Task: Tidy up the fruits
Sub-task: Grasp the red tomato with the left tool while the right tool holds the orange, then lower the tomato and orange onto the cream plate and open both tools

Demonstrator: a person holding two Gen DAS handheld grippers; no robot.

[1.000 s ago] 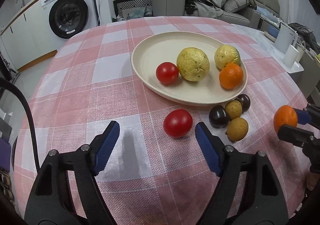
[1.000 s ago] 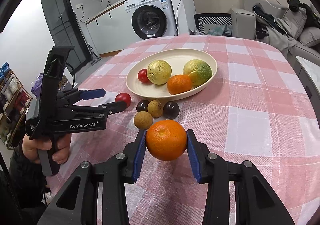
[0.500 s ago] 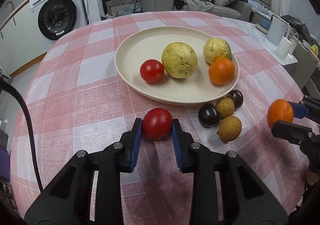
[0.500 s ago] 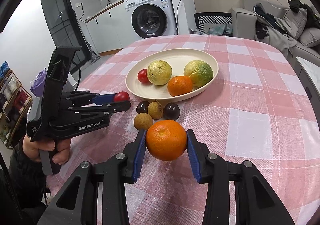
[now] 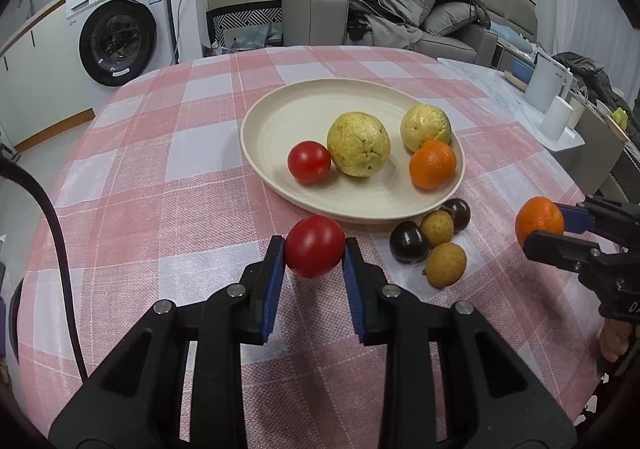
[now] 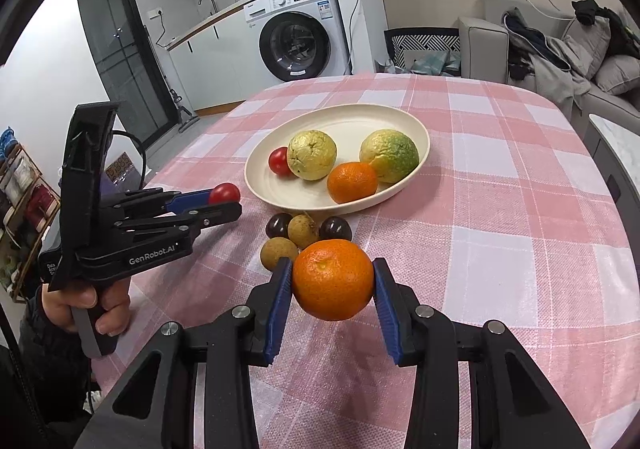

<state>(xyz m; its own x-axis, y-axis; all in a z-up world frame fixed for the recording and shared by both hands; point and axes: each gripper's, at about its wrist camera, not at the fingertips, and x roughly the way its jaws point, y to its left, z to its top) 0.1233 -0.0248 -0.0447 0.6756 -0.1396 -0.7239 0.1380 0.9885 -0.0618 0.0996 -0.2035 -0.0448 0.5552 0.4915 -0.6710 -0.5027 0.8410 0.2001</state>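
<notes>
Clamped between my left gripper's [image 5: 314, 261] blue pads is a tomato [image 5: 315, 246], lifted just off the checked cloth [image 5: 160, 185] near the plate's [image 5: 280, 117] front rim; those jaws have just closed on it. My right gripper [image 6: 332, 289] pinches an orange [image 6: 333, 279] above the cloth. On the plate lie a second tomato [image 5: 309, 162], two guavas [image 5: 358, 144] and another orange [image 5: 432, 164]. Four small fruits [image 5: 430, 245], two dark and two tan, sit clustered just beside the plate.
</notes>
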